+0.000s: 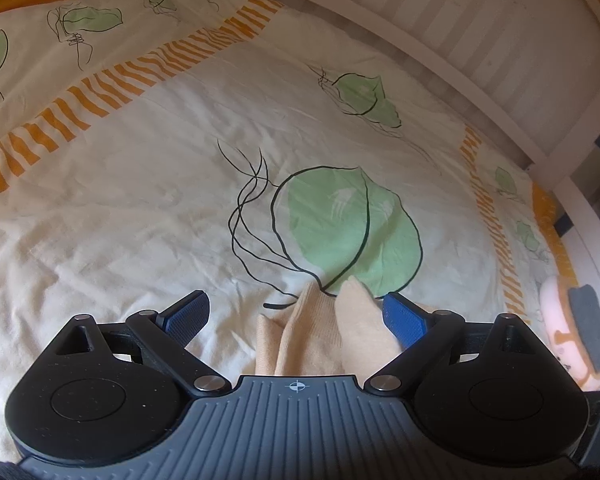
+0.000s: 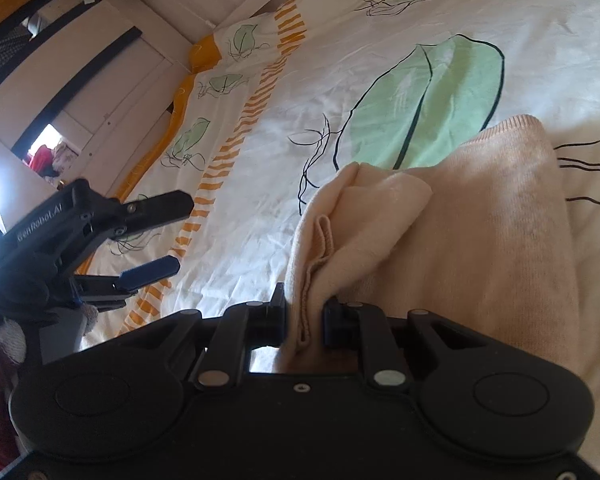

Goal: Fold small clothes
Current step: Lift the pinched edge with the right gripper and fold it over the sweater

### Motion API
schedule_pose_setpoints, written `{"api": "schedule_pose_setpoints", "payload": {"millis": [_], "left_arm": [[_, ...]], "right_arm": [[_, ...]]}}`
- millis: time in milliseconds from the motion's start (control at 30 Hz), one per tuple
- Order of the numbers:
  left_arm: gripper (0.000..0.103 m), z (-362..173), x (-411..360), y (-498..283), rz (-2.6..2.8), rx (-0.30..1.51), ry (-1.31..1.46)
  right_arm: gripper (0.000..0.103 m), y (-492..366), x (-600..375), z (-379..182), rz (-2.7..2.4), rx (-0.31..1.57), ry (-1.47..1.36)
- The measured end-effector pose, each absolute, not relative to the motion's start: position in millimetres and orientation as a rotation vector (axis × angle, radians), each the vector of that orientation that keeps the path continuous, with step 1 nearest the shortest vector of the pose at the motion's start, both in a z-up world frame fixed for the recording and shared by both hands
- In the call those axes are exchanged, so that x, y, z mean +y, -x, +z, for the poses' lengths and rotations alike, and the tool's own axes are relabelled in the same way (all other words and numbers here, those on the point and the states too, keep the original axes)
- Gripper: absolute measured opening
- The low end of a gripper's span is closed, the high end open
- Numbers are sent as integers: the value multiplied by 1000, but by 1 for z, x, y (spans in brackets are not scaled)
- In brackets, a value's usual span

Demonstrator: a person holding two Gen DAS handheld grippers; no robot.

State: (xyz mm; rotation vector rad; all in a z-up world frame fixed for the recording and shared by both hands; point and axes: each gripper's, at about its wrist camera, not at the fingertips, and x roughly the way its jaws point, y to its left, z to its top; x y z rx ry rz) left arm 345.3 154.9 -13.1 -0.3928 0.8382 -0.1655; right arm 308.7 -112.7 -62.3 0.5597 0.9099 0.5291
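Observation:
A small peach knit garment (image 2: 480,216) lies bunched on the white bedspread (image 2: 340,80) with green leaf prints. My right gripper (image 2: 305,316) is shut on a folded edge of the garment near its hem. My left gripper (image 1: 296,312) is open, its blue pads (image 1: 404,320) spread wide, and part of the garment (image 1: 320,332) lies between and below them. The left gripper also shows in the right wrist view (image 2: 164,236), open and in the air to the left of the garment.
A white slatted bed frame (image 1: 480,28) runs along the far side. A pillow (image 1: 80,28) with the same leaf print lies at the top left. A round pink toy (image 1: 572,332) sits off the bed's right edge. White cupboard doors (image 2: 80,80) stand beyond the bed.

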Motion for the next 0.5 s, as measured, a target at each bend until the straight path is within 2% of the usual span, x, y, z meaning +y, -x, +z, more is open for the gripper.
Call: {"api": "schedule_pose_setpoints", "payload": {"millis": [500], "left_arm": [[94, -14, 155, -345, -164, 843, 378]], "right_arm": [[27, -311, -58, -71, 471, 893, -414]]}}
